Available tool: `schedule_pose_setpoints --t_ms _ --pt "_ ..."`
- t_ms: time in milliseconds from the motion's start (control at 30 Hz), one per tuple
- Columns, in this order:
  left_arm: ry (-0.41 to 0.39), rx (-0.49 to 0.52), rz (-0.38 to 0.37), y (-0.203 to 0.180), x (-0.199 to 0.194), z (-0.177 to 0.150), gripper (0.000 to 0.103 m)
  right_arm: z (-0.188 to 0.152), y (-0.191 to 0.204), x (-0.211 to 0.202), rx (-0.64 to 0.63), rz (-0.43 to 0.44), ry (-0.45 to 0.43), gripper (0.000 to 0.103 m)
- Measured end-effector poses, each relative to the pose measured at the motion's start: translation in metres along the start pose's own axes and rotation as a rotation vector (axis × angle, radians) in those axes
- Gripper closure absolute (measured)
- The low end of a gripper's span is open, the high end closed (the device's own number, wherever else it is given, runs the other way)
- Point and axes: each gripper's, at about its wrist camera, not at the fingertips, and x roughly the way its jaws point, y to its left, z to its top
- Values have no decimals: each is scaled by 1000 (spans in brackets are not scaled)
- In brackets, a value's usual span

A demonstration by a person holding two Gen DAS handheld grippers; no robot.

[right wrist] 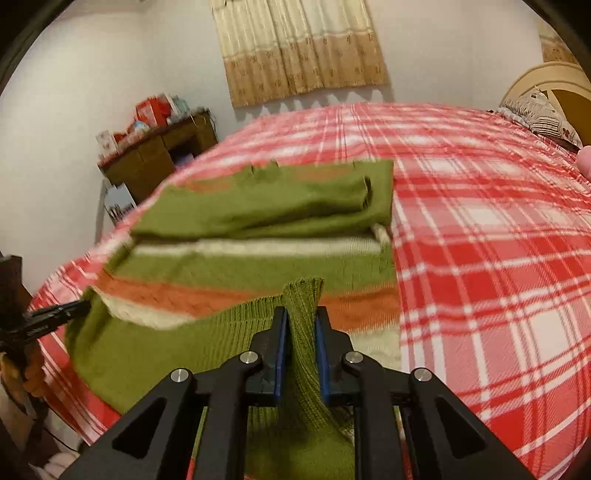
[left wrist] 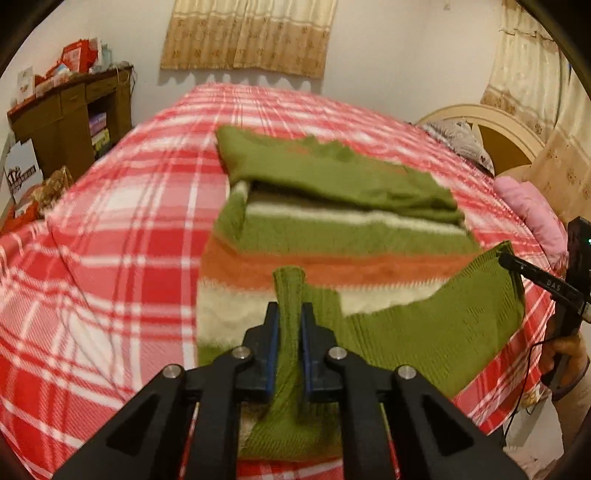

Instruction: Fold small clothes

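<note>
A small knit sweater (left wrist: pixel 332 236), green with orange and cream stripes, lies on the red plaid bed (left wrist: pixel 122 206), its sleeves folded across the upper part. My left gripper (left wrist: pixel 290 310) is shut on the sweater's green hem at one corner and holds it lifted. My right gripper (right wrist: pixel 301 314) is shut on the green hem (right wrist: pixel 303 295) at the other corner, also lifted. The right gripper shows at the right edge of the left wrist view (left wrist: pixel 506 258), and the left gripper shows at the left edge of the right wrist view (right wrist: pixel 83 306). The sweater (right wrist: pixel 258 221) stretches away from both.
A brown wooden cabinet (left wrist: pixel 70 118) with boxes on top stands left of the bed. A headboard (left wrist: pixel 506 136) and pillows (left wrist: pixel 528 206) are at the right. Curtains (left wrist: pixel 247 33) hang on the far wall.
</note>
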Motion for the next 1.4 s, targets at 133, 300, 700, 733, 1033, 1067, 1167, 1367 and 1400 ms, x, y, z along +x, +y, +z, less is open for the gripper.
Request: schedule_pose_setpoints --t_ms 133,300,700,733,1033,1067,1167,1367,1400 --pt "-28 1 13 1 1 19 92 15 4 -1 -19 -13 -25 89" --pt "-29 -26 37 8 7 30 92 25 4 -1 -34 -35 -42 89" --pt "21 -1 130 -1 24 48 92 37 6 -2 -64 -84 -64 89" --pt "26 4 139 -2 25 51 92 39 6 -2 -66 -85 -65 89" --pt "33 12 139 -4 29 68 92 56 11 -4 -72 -87 -97 89" --pt "33 9 135 -4 30 70 92 56 12 -3 -74 -89 -97 89" --pt "36 4 130 -4 32 73 92 58 12 -1 -75 -94 -90 89" --pt "31 -37 118 5 34 81 92 69 11 -1 -80 -100 -99 89" --pt "31 -49 116 7 35 84 92 71 12 -1 -83 -102 -102 89"
